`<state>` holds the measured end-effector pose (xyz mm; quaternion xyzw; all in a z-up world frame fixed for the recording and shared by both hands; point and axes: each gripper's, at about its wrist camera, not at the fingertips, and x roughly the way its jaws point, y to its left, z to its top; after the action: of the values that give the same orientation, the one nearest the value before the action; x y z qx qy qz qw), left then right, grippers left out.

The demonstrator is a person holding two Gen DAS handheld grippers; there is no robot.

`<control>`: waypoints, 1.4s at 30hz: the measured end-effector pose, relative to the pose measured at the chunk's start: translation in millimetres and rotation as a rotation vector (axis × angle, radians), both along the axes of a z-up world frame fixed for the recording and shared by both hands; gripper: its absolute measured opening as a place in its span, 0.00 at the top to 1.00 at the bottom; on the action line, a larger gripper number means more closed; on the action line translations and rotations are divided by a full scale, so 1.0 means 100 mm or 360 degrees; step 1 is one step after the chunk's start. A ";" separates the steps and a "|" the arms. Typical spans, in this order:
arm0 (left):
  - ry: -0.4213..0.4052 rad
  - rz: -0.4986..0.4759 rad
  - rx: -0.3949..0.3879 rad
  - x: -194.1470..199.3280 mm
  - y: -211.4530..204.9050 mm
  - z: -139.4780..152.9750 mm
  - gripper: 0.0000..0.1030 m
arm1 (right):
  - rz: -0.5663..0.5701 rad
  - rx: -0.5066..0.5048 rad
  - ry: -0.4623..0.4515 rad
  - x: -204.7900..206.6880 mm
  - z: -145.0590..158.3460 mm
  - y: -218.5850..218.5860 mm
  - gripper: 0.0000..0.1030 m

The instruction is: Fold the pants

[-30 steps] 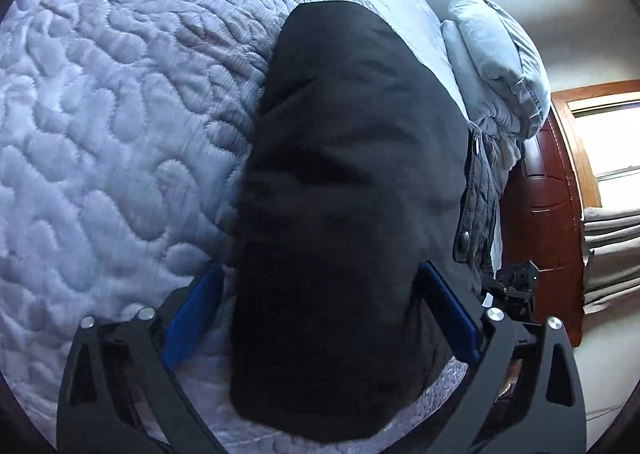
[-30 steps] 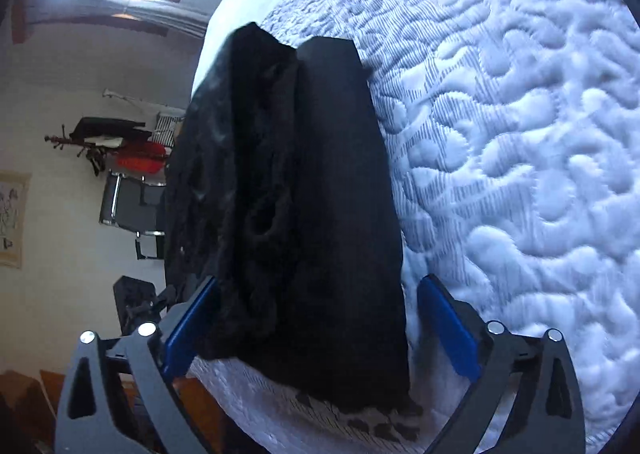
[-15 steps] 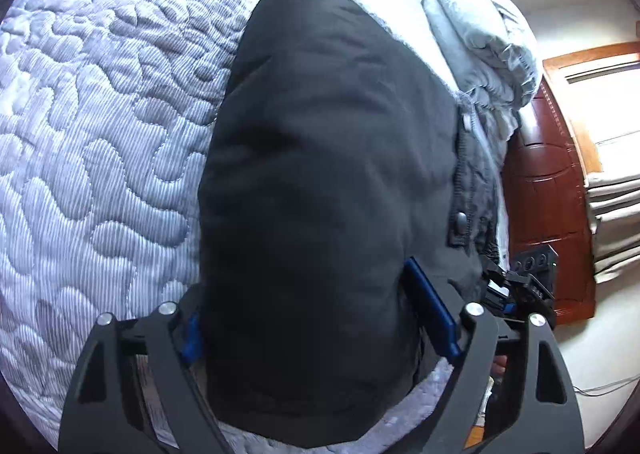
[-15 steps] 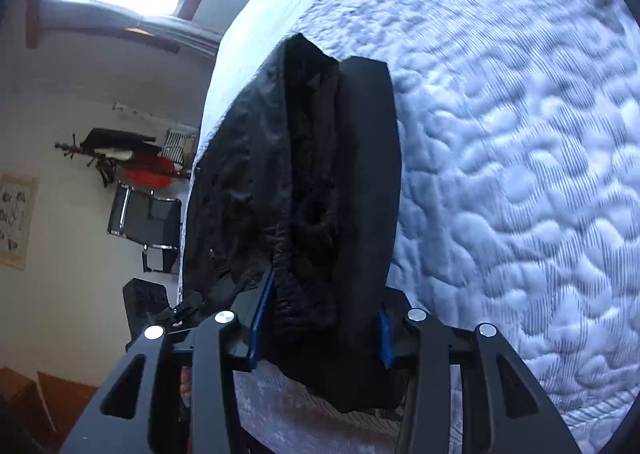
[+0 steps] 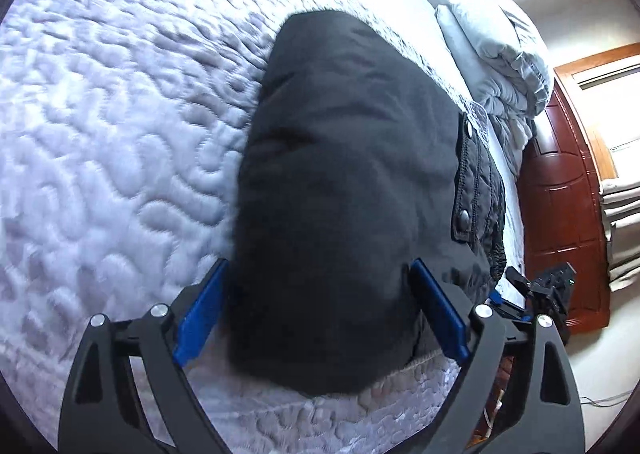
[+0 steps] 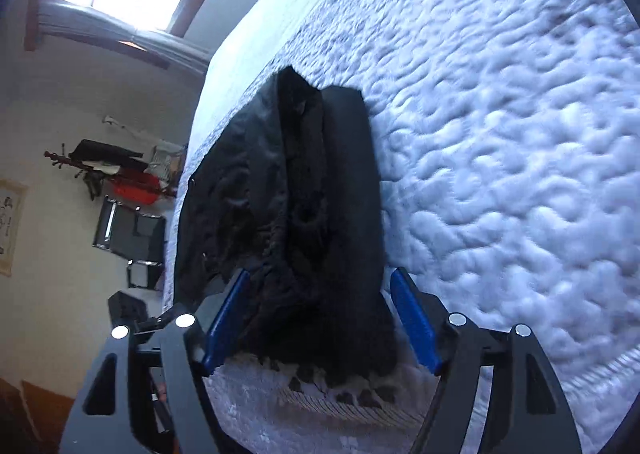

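The dark pants (image 5: 340, 174) lie folded in a thick bundle on the quilted pale bedspread (image 5: 120, 114), near the bed's edge. My left gripper (image 5: 320, 314) is open, its blue pads either side of the bundle's near end, not pinching it. In the right wrist view the pants (image 6: 312, 206) show their layered edge, beside a dark quilted jacket (image 6: 224, 214). My right gripper (image 6: 320, 318) is open too, its jaws straddling the bundle's near end.
A dark quilted jacket with snaps (image 5: 476, 182) lies against the pants on the bed's edge. Folded pale bedding (image 5: 492, 38) is piled at the far end. A red-brown wooden door (image 5: 560, 214) stands beyond the bed. A chair and clutter (image 6: 128, 230) stand by the wall.
Both grippers closed in on the folded pants half a second ago and have since opened wider and drawn back a little. The pants stay on the bed.
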<state>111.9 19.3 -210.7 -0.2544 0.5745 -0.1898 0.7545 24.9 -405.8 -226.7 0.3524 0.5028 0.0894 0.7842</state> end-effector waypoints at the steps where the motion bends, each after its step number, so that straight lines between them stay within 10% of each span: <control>1: -0.0027 0.0008 0.0034 -0.04 0.00 0.05 0.13 | -0.0005 -0.0069 -0.0005 -0.06 0.06 0.01 0.28; 11: -0.0359 -0.0124 0.0466 -0.67 -0.14 0.55 0.04 | -0.0012 -0.0799 0.0008 -0.59 0.44 0.45 0.04; 42: -0.0314 -0.0199 0.0577 -1.74 -0.25 0.77 0.03 | 0.0169 -0.0962 0.0116 -1.38 0.52 1.43 0.04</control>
<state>-62.4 -5.3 -133.4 -0.0586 0.5371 -0.1539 0.8273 -113.5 -262.4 -174.5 0.0793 0.5521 -0.0360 0.8292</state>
